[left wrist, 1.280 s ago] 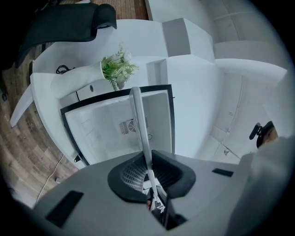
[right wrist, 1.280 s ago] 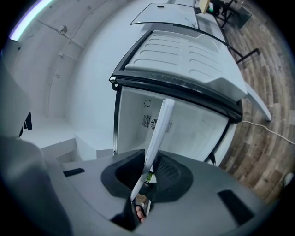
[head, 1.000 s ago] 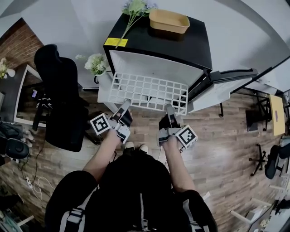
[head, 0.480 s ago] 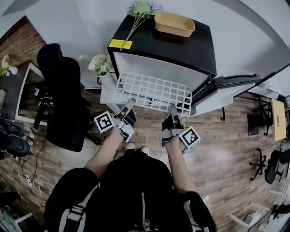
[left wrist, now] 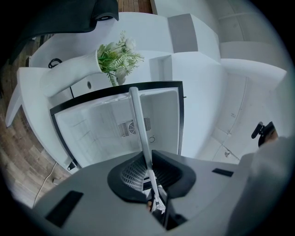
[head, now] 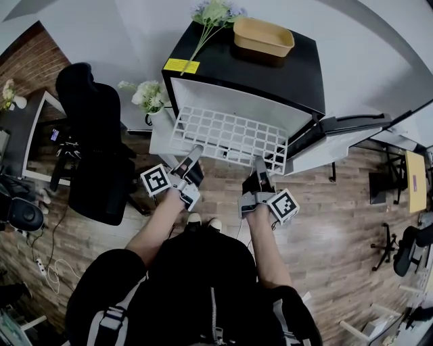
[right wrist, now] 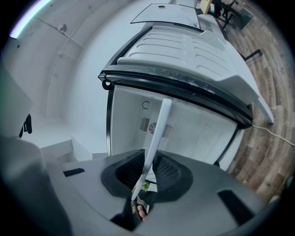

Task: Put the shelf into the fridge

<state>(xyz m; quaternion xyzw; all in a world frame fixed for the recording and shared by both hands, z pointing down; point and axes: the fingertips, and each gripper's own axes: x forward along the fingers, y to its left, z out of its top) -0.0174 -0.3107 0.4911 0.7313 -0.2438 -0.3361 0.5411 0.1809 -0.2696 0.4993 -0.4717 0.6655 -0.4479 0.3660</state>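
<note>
A white grid shelf point(head: 230, 136) is held level in front of the open black mini fridge point(head: 270, 74), its far edge just inside the white cavity point(head: 237, 108). My left gripper point(head: 193, 157) is shut on the shelf's near edge at the left; in the left gripper view the shelf point(left wrist: 140, 133) shows edge-on between the jaws. At the right of that edge my right gripper point(head: 260, 165) is likewise shut on it, and the shelf point(right wrist: 154, 138) runs edge-on between its jaws toward the fridge's back wall point(right wrist: 184, 131).
The fridge door point(head: 345, 132) hangs open to the right. A tan tray point(head: 262, 37) and flowers point(head: 210, 17) lie on the fridge top. A vase of flowers point(head: 147, 98) stands at the fridge's left, with a black office chair point(head: 91, 142) further left. Wooden floor below.
The shelf and both grippers have moved a little forward toward the fridge opening; the grips have not changed.
</note>
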